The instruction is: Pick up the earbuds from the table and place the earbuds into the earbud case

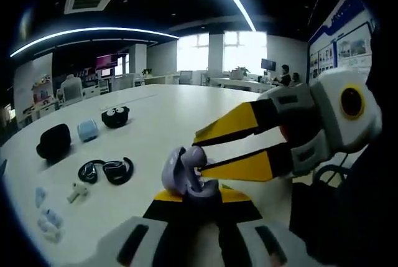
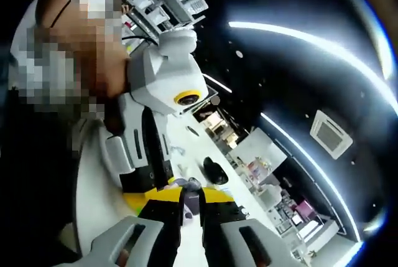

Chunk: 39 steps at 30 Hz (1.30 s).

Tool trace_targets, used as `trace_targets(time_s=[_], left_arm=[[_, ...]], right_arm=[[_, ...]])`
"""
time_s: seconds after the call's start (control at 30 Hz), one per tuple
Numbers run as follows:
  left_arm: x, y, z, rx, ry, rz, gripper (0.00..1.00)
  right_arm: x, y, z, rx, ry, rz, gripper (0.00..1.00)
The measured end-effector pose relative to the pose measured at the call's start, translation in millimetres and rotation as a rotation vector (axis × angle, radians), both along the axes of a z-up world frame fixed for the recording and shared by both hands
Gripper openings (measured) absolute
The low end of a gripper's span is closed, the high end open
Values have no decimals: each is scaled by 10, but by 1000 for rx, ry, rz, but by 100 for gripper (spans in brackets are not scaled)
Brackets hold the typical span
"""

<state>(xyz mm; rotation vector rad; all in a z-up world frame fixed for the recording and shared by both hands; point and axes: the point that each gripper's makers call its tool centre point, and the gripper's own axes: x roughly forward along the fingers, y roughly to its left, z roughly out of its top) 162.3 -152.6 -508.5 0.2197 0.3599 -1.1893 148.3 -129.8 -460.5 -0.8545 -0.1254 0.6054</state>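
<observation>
- Left gripper view: the left gripper (image 1: pixel 186 193) rises from the bottom edge with its black-and-yellow jaws closed tight around the base of a lilac, glossy plastic earbud case (image 1: pixel 181 172), whose hinged lid stands open above the jaws.
- The right gripper (image 1: pixel 200 153) comes in from the right with yellow jaws a narrow gap apart, tips at the open mouth of the case. Something small and pale lilac sits at those tips, probably an earbud, but it is too small to be sure.
- Right gripper view: the right gripper's own jaws are nearly closed, and a small lilac piece shows just beyond their tips, against the yellow of the left gripper.
- Well apart on the white round table (image 1: pixel 174 108) lie a black oval pouch (image 1: pixel 53 141), a pale blue case (image 1: pixel 87 129), an open black case (image 1: pixel 115 116), a pair of black ear-hook earbuds (image 1: pixel 106 170), and small white earbuds (image 1: pixel 78 192) near the table's edge.
- Judged step: seating an earbud into the held case, so the placing part of the task is under way.
- Next move calls for lining the bud up with its well, easing it down, then parting the right jaws without dragging it back out, while the left keeps the case steady.
</observation>
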Motion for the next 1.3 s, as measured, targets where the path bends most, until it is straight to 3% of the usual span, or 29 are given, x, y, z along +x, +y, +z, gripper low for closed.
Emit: trace_targets(time_s=[0.3, 0.5, 0.6, 1.0, 1.3], left_arm=[[5, -3, 0, -2, 0, 0, 19], [6, -2, 0, -5, 1, -2, 19], [4, -2, -2, -5, 0, -2, 19], [-7, 3, -4, -4, -1, 2, 19], [-14, 8, -3, -4, -1, 3, 19]], right_arm=[[-36, -11, -16, 33, 57, 18, 9], [-35, -37, -48, 101, 124, 24, 10], [-53, -26, -56, 163, 173, 39, 10], [-54, -1, -8, 300, 258, 61, 10], [9, 50, 1, 476, 388, 61, 9]])
